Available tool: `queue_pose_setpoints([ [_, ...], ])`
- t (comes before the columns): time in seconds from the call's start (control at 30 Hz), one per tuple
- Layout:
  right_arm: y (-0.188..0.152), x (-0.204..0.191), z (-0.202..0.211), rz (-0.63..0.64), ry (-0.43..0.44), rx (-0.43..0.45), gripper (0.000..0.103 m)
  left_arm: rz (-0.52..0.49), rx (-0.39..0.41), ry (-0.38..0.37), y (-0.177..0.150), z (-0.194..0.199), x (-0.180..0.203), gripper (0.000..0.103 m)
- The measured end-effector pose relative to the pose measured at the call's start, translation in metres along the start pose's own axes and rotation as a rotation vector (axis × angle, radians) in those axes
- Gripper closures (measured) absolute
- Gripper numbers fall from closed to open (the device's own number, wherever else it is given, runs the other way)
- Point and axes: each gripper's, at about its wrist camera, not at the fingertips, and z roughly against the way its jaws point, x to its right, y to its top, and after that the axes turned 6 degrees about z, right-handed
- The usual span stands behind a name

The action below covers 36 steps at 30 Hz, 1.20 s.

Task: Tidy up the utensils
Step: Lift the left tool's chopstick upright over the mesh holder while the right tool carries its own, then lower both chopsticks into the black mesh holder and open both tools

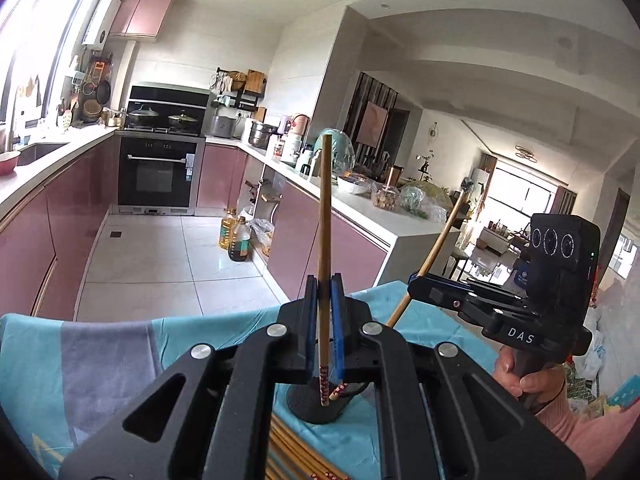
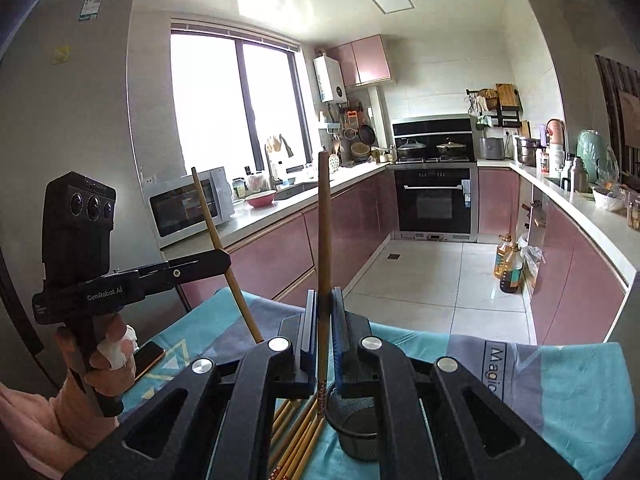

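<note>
Both tools (image 1: 323,312) (image 2: 325,320) clamped on upright chopsticks (image 1: 325,216) (image 2: 325,220): light, stiff, slippery; best gripped mid-shaft over holder (image 2: 354,428).

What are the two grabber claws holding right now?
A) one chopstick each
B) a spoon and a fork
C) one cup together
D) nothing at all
A: the left gripper is shut on an upright chopstick, and the right gripper is shut on another chopstick, both over the black mesh holder, with more chopsticks lying on the cloth.
</note>
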Motion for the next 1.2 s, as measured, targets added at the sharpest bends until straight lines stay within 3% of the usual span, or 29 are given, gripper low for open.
queue_pose_setpoints([
  [0.13,0.006,0.01,-0.002,0.016,-0.041,0.016,0.097,-0.011,0.012,-0.014,0.01,-0.019,0.017,0.096],
  [0.23,0.005,0.017,-0.011,0.022,-0.053,-0.002,0.097,-0.035,-0.026,0.009,0.008,-0.041,0.028,0.096],
  [0.6,-0.036,0.034,-0.064,-0.036,-0.027,-0.239,0.097,-0.049,-0.267,0.053,-0.056,-0.115,0.019,0.096],
  [0.8,-0.047,0.039,-0.084,-0.074,-0.032,-0.306,0.097,-0.036,-0.285,0.06,-0.068,-0.131,-0.004,0.096],
  [1.2,-0.044,0.042,-0.099,-0.118,-0.059,-0.291,0.091,-0.022,-0.26,0.106,-0.071,-0.131,-0.016,0.092],
])
